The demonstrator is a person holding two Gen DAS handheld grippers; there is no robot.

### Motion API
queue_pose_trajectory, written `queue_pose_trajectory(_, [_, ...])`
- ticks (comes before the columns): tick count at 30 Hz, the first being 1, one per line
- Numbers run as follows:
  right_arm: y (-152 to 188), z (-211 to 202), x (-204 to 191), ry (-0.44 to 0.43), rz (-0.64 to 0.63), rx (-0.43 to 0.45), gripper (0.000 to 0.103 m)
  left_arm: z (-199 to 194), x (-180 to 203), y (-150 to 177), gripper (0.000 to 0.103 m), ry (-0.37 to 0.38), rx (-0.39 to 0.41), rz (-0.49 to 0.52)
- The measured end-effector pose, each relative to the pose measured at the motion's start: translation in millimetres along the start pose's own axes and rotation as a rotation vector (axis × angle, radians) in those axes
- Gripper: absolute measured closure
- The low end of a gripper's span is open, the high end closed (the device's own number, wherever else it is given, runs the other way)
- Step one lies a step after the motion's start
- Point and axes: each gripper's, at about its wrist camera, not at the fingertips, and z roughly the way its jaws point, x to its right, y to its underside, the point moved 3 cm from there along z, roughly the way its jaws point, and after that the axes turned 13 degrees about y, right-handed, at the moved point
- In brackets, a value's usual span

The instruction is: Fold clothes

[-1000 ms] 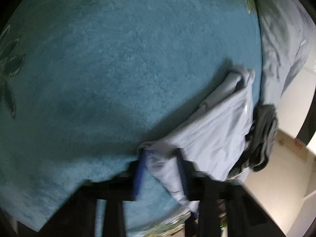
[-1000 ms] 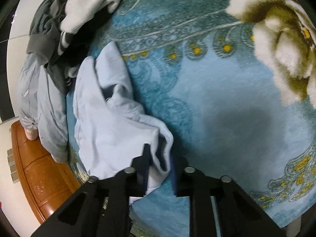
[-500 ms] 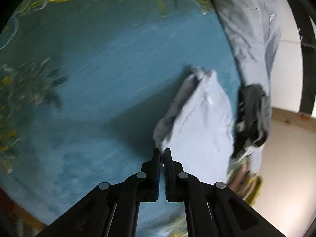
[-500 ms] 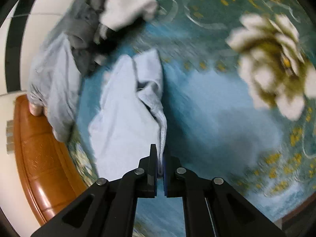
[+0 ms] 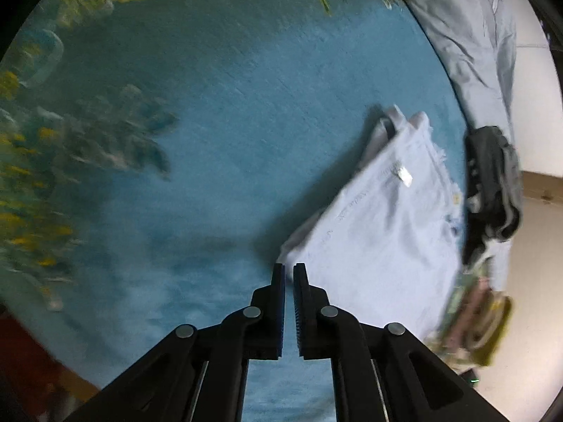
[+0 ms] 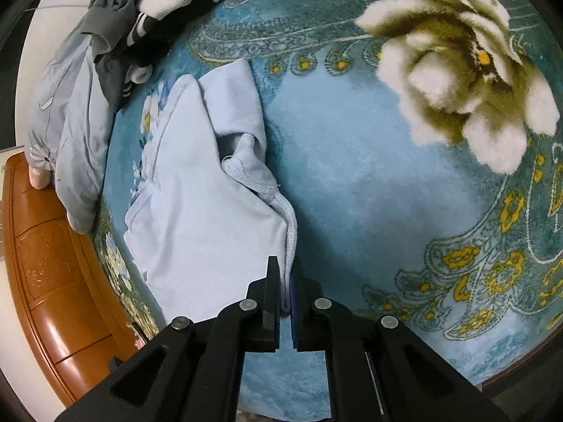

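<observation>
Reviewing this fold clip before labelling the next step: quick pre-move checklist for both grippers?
1. right gripper shut on the ribbed hem of the light blue garment: ok.
2. left gripper holding the garment corner: cannot tell; its tips meet the corner, no cloth visible between the fingers.
3. Garment flat on the teal rug: not ok, the fold is bunched mid-way.
4. Dark clothes pile clear of the garment: ok.
5. Free rug beside the garment for laying it out: ok.
</observation>
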Motion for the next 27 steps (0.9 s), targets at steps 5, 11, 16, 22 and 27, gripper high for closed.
queue_pose_trajectory(5, [6,1,7,0.024,0.001,-0.004,0.099,23,54,21,0.098,0.057,-0.106,0.214])
queue_pose_trajectory(11, [8,-6,1,0.031,0.026,0.017,0.099,113,127,59,0.097,0.128,-0.333,0.401])
queue_pose_trajectory(16, [10,-21,-20,0.021,0.000,0.055,0.099,154,116,81,0.098,0.055,-0.454,0.376])
queue_pose_trajectory(22, [13,-28,-83,0.055,-0.144,0.102,0.099,158,90,80,0.098,0.099,-0.497,0.236])
queue_pose_trajectory(27, [20,-31,-144,0.068,-0.277,0.136,0.099,101,68,41,0.098,0.184,-0.408,0.204])
